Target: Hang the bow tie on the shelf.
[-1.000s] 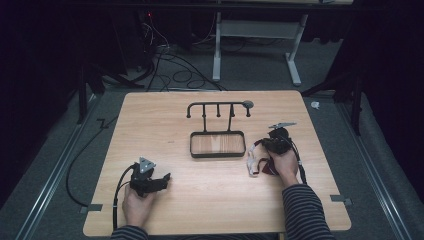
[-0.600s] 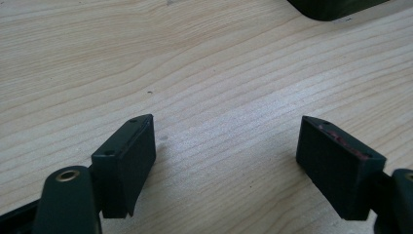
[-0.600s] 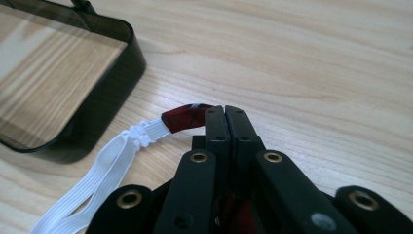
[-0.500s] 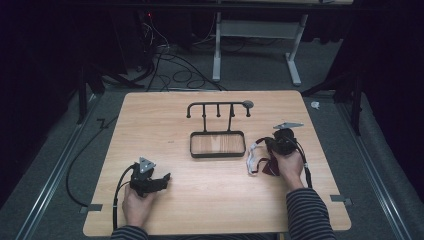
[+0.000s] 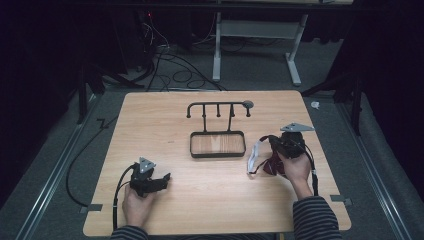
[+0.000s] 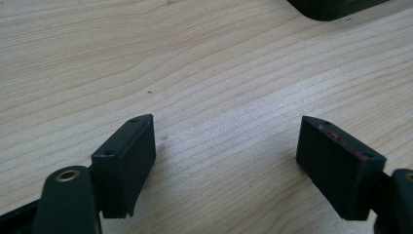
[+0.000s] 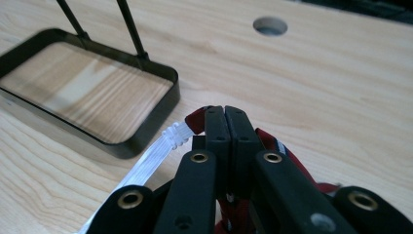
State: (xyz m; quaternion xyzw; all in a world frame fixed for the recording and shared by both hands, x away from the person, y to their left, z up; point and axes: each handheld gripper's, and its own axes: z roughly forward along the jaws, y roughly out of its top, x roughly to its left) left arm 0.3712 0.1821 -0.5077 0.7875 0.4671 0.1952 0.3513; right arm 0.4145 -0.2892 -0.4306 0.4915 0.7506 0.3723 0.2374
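Pinching red strap [image 7: 195, 122] btwn R gripper [image 7: 225, 114] jaws

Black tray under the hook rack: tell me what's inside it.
Nothing lies inside the black tray; only wood grain shows within its rim. The rack's posts rise from its far edge. The red and white strap lies outside it, pinched by the right gripper.

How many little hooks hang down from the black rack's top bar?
3. They hang in a row under the rack's top bar: one left of middle, one at the middle, one right of middle. The bar's downturned ends aren't counted.
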